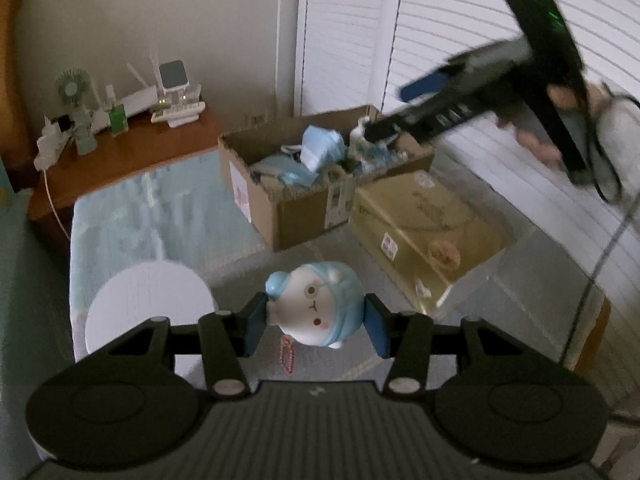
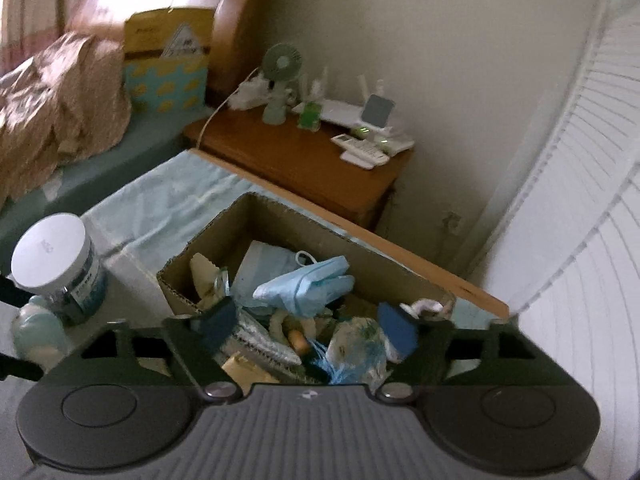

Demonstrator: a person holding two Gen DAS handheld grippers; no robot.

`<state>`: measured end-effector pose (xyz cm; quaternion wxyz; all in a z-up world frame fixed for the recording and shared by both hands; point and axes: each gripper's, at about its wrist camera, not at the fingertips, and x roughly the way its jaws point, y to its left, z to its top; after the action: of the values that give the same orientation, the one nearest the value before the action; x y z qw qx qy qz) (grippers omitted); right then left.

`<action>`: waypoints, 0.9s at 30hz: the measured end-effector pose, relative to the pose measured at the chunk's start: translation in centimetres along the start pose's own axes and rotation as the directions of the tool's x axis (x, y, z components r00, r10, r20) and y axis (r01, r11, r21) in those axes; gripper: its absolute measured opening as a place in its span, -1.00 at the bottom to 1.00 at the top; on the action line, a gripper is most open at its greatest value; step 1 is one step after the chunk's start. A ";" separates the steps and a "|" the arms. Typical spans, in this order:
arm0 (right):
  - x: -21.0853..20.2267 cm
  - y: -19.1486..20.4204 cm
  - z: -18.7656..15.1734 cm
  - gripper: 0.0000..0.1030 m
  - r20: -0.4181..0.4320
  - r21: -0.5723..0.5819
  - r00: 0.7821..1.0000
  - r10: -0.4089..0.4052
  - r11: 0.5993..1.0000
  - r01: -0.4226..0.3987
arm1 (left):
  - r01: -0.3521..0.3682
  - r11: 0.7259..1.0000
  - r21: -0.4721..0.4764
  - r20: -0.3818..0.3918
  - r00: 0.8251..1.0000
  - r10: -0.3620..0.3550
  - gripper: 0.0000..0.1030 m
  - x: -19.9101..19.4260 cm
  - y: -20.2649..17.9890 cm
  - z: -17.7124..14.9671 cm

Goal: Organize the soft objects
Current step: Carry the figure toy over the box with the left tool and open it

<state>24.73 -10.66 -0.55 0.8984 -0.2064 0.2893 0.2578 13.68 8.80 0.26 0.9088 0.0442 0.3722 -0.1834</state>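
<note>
My left gripper [image 1: 317, 322] is shut on a small white toy with a blue hood [image 1: 316, 300], its blue pads pressing both sides, held above the grey surface. An open cardboard box [image 1: 304, 216] behind it holds several soft things: blue face masks [image 2: 308, 284], crumpled plastic bags [image 2: 356, 344] and cloth. In the left wrist view my right gripper [image 1: 400, 106] hangs over the box's far right corner. In its own view the right gripper [image 2: 308, 324] stands open above the box [image 2: 280, 220], with nothing between its fingers.
A white-lidded jar [image 2: 52, 264] stands left of the box. A gold carton [image 1: 424, 232] lies at its right. Behind is a wooden nightstand [image 1: 132, 156] with a small fan [image 2: 280, 60] and a router. White louvred doors [image 1: 460, 20] fill the right; a bed with a rumpled blanket [image 2: 60, 100] is at the left.
</note>
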 end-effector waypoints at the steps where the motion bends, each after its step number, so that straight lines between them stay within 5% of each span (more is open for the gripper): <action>1: -0.4 0.2 -0.3 0.97 0.009 0.015 1.000 -0.008 1.000 0.008 | -0.001 1.000 0.002 0.005 1.000 0.001 -0.02 0.0 0.0 0.4; 11: -5.0 2.1 -4.8 1.00 0.051 0.162 0.996 -0.069 0.985 0.060 | 0.011 0.999 0.039 0.048 0.999 -0.012 -0.01 1.1 -0.4 5.9; 22: -7.5 3.1 -7.2 1.00 0.079 0.228 0.991 -0.104 0.970 0.084 | -0.038 0.999 0.022 0.026 0.999 0.037 0.01 8.6 1.2 12.8; 24: -7.6 2.9 -7.4 1.00 0.078 0.233 0.991 -0.105 0.969 0.085 | -0.046 0.999 0.010 0.036 0.998 0.046 0.12 9.6 1.5 13.3; 26: -7.7 2.8 -7.6 1.00 0.077 0.235 0.991 -0.106 0.968 0.085 | -0.072 0.997 0.000 0.054 0.996 0.072 0.68 9.9 1.5 13.4; 27: -7.8 2.8 -7.7 1.00 0.079 0.237 0.991 -0.112 0.967 0.090 | -0.086 0.996 -0.009 0.069 0.994 0.086 0.78 9.8 1.4 13.4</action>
<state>14.44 -15.19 -2.04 0.9407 -0.1022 0.2652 0.1852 29.46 4.30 3.02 0.9283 0.0510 0.3388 -0.1445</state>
